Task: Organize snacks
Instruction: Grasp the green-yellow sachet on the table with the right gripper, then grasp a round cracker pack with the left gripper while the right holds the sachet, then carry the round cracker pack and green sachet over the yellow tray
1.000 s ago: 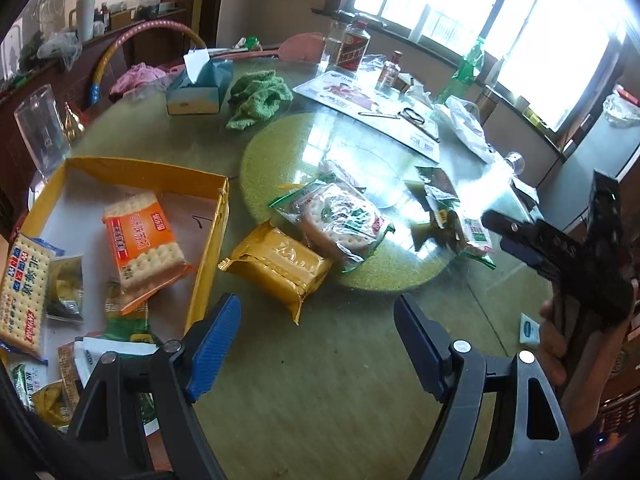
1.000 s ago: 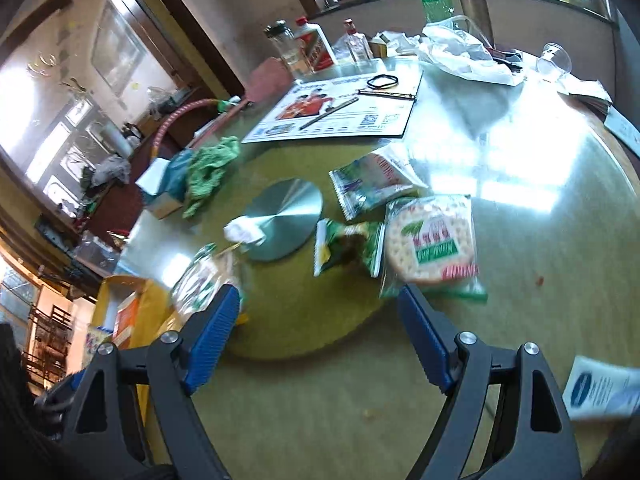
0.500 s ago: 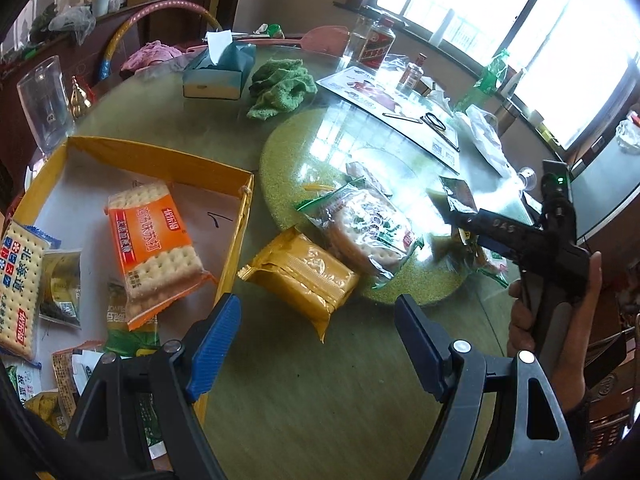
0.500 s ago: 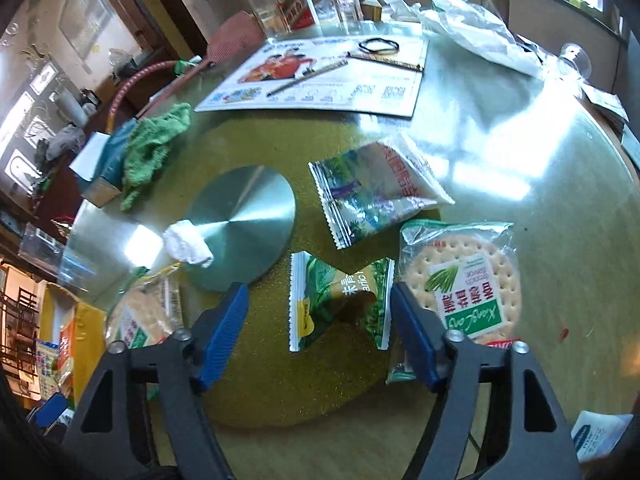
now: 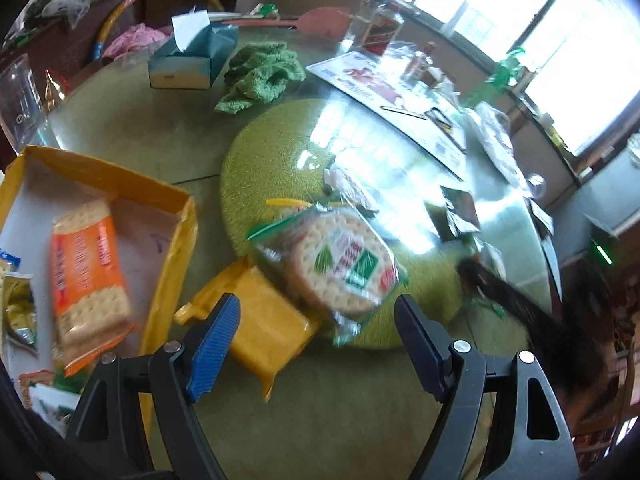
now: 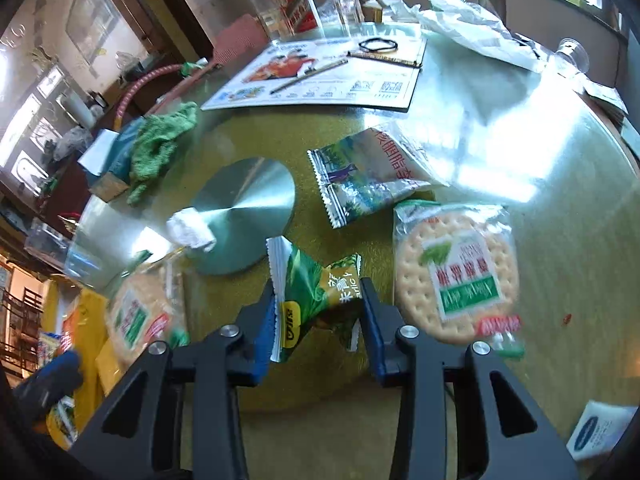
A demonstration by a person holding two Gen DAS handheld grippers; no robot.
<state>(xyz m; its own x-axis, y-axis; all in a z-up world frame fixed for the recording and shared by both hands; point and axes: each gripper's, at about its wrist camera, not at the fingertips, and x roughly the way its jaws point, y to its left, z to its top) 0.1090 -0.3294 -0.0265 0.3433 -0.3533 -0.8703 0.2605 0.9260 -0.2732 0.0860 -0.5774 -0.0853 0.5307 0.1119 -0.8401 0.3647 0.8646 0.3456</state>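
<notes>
My left gripper (image 5: 316,344) is open and empty, low over the table, with a yellow snack pack (image 5: 260,320) and a round cracker pack (image 5: 344,264) just ahead of it. The yellow box (image 5: 176,240) at the left holds an orange cracker pack (image 5: 86,272) and several small packets. My right gripper (image 6: 320,312) has its jaws closed in against both sides of a small green snack packet (image 6: 316,288) on the green turntable (image 6: 248,140). A second round cracker pack (image 6: 456,272) lies right of it and a green-and-white bag (image 6: 368,176) beyond.
A silver disc (image 6: 244,208) with a crumpled tissue (image 6: 190,230) sits at the turntable's centre. A green cloth (image 5: 260,76), tissue box (image 5: 188,60), poster (image 6: 320,76), bottles (image 6: 296,4) and a plastic bag (image 6: 476,32) crowd the far side. A white sachet (image 6: 596,428) lies near right.
My right gripper has moved forward and down onto the green packet and its jaws have closed on it. My left gripper has moved closer to the yellow pack and round cracker pack.
</notes>
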